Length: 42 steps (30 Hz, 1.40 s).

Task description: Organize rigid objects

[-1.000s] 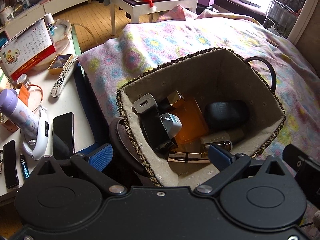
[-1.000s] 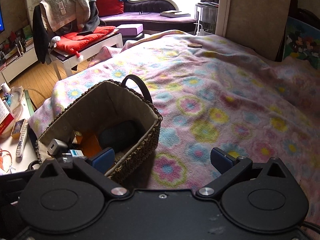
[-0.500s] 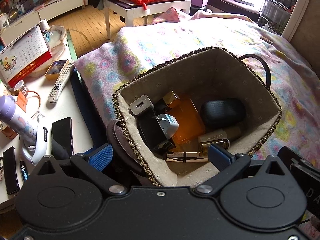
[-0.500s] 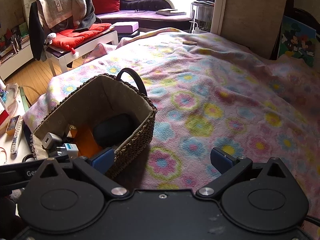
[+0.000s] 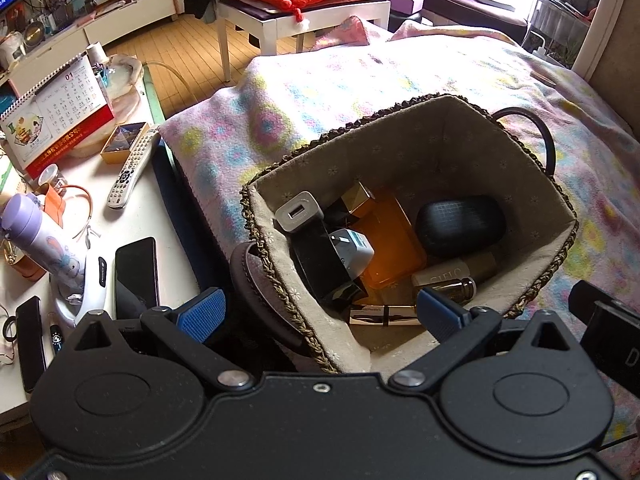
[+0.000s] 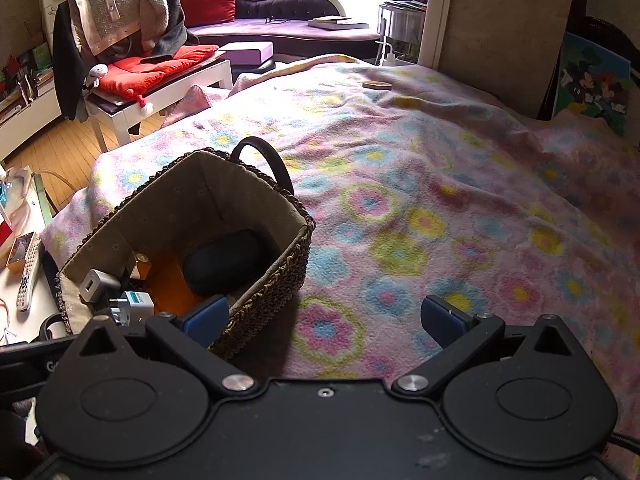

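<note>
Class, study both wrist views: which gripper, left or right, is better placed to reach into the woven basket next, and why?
Probably left. The left gripper hangs open over the basket rim, facing its contents. The right gripper, also open, mostly faces blanket.

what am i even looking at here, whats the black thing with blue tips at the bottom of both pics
That black shape is a hand-held gripper; a person carries one in each hand, and a fisheye camera on each looks forward along its two blue-padded fingers. So there are two pictures: one from the left gripper, one from the right gripper. Both are open and hold nothing.

Both look at a woven basket with a cloth lining, standing on a flowered blanket over a bed. Inside the basket lie a black oval case, an orange bottle, a white charger and a few more small items. The left view also shows a side table with a remote control, a phone and a desk calendar.
</note>
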{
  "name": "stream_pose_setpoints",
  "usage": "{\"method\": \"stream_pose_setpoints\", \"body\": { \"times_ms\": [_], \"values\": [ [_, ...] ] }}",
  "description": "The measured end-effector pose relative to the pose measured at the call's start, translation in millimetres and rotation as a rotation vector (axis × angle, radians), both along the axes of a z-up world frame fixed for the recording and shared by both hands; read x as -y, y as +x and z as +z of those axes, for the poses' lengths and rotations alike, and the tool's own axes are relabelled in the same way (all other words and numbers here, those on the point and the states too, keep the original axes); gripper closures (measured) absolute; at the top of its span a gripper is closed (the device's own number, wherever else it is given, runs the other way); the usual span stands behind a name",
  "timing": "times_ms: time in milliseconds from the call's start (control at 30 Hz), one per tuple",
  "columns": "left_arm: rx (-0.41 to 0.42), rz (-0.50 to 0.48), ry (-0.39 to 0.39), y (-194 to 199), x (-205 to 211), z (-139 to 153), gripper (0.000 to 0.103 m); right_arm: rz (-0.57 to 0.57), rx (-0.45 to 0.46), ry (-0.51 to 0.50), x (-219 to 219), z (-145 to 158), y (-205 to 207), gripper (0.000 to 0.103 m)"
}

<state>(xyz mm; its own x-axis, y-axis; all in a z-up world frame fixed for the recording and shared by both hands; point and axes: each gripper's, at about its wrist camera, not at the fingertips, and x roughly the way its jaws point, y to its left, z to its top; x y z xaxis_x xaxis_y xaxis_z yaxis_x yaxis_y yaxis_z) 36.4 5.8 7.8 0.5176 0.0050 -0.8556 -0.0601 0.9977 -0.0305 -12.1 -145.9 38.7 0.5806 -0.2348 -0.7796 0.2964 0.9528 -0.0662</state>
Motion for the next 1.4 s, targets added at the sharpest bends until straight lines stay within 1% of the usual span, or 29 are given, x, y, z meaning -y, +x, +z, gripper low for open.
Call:
{"method": "stream_pose_setpoints", "body": {
  "times_ms": [400, 767, 1400],
  "values": [
    [0.001, 0.001, 0.009, -0.7, -0.1, 0.0, 0.004, 0.004, -0.010, -0.020, 4.1, -1.5, 8.5, 0.000],
    [-0.001, -0.009, 0.022, -0.4, 2.1, -0.7, 0.004, 0.014, -0.011, -0.006, 2.5, -2.9, 10.2, 0.000],
    [-0.005, -0.010, 0.002, 0.0, 0.6, -0.8, 0.004, 0.031, -0.015, -0.011, -2.8, -3.3, 10.9, 0.000]
  ]
}}
